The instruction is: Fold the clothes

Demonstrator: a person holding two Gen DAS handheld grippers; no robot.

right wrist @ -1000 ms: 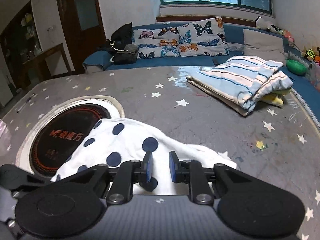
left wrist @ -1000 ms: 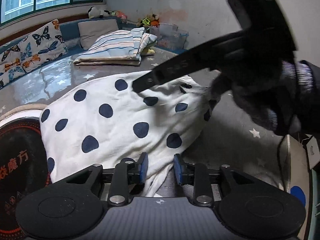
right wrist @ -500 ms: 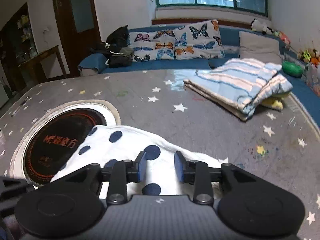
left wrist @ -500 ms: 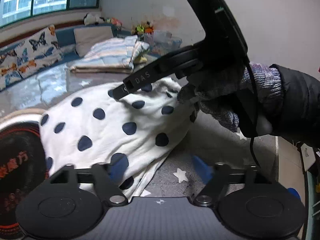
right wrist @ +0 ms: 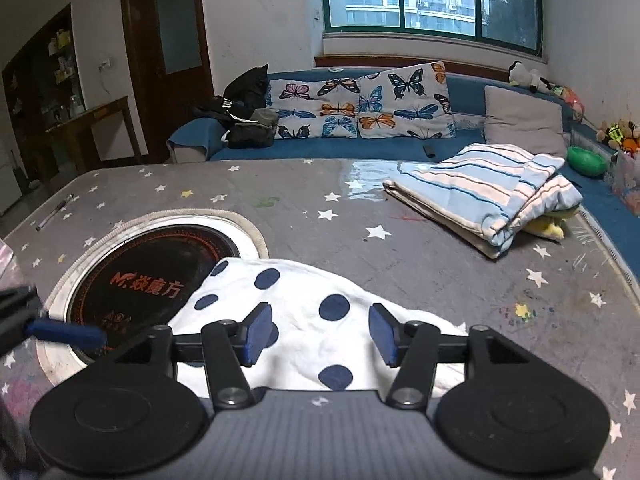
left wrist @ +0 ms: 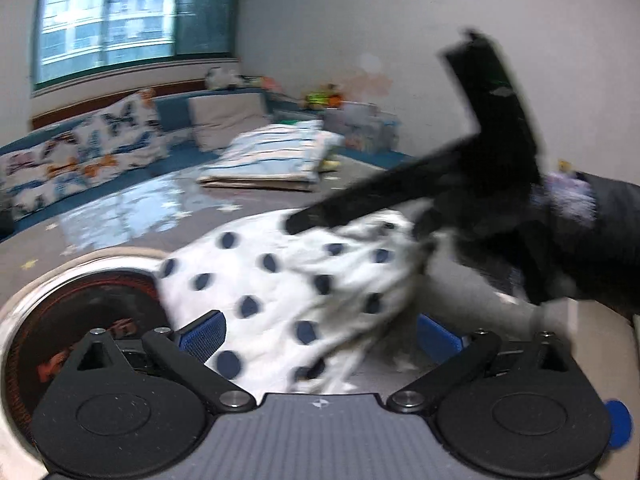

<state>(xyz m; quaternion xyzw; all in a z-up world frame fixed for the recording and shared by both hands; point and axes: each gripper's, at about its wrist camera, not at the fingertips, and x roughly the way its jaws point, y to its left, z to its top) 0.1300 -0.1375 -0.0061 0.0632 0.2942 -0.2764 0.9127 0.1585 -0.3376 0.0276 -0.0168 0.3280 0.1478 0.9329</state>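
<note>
A white garment with navy dots [left wrist: 288,276] lies bunched on the grey star-patterned table [right wrist: 420,256]; it also shows in the right wrist view [right wrist: 320,332]. My left gripper [left wrist: 320,336] is open wide, its blue pads on either side of the garment's near edge, holding nothing. My right gripper [right wrist: 318,332] is open just above the garment's far end, empty. In the left wrist view the right gripper's body [left wrist: 460,168] hangs over the garment's right end. One left fingertip [right wrist: 68,332] shows at the left of the right wrist view.
A round black cooktop [right wrist: 156,276] with a pale rim is set into the table, partly under the garment. A folded striped blanket [right wrist: 488,196] lies at the table's far right. A blue sofa with butterfly cushions [right wrist: 360,108] runs behind the table.
Both grippers opened and let go of the dotted garment. The left gripper pulled back and rose a little; the garment settled onto the table.
</note>
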